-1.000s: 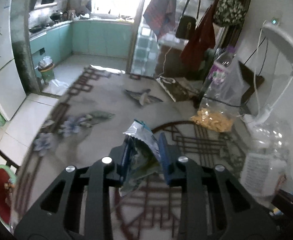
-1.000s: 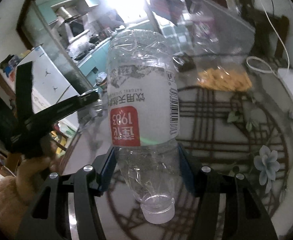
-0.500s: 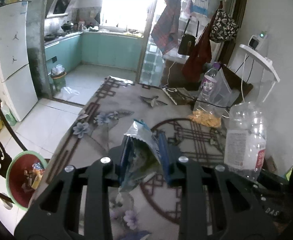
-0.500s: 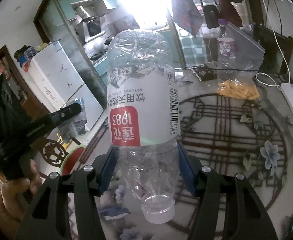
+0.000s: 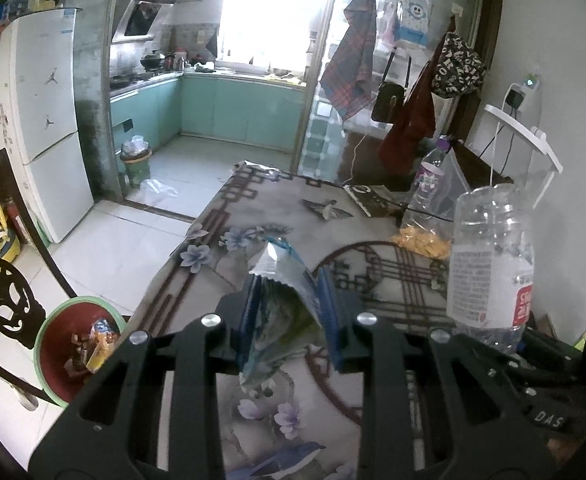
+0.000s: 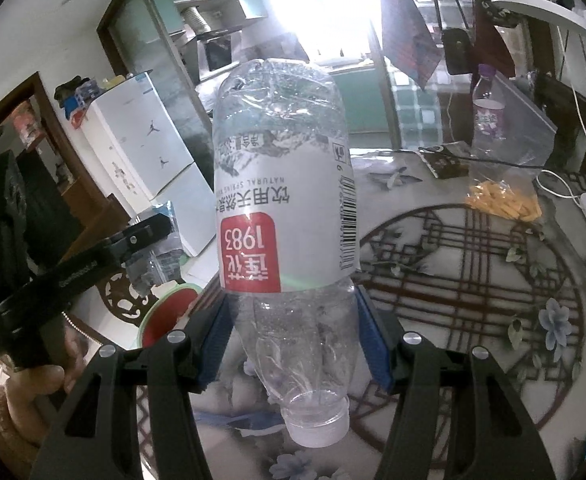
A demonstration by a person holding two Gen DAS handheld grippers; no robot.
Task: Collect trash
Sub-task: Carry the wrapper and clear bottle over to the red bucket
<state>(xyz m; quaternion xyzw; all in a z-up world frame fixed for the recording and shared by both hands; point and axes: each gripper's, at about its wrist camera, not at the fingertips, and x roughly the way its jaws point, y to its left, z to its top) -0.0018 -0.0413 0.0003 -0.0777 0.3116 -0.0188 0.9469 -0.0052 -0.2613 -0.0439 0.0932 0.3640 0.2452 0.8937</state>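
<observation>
**Two light bits of trash are held above the table**

A crinkly silver and blue snack wrapper (image 5: 279,308) is pinched between the blue pads of the left gripper (image 5: 287,312). The jaws are almost shut, with only the thin wrapper between them. The wrapper is held up in the air over the flowered tablecloth (image 5: 229,240). It looks very light and floppy. It bends and folds easily, so it is best gripped across a flat, folded part, as it is now. A loose corner could slip out if it is only held by the edge.

A clear empty plastic water bottle with a white and red label (image 6: 285,216) is held in the right gripper (image 6: 293,344). The jaws are about half open and pressed on both sides of the bottle's narrow shoulder, near the white cap (image 6: 319,432). The bottle is upside down to this camera, with its base pointing away. It looks light but smooth, and the thin sides are already dented. If it is squeezed too hard, it may be crushed or popped out of the pads. The shoulder is a good place to hold, because it is stiffer there.

A round red bin with a green rim (image 5: 75,344) is seen on the floor beside the table, with some trash already inside. It is probably where both things are meant to be dropped.
</observation>
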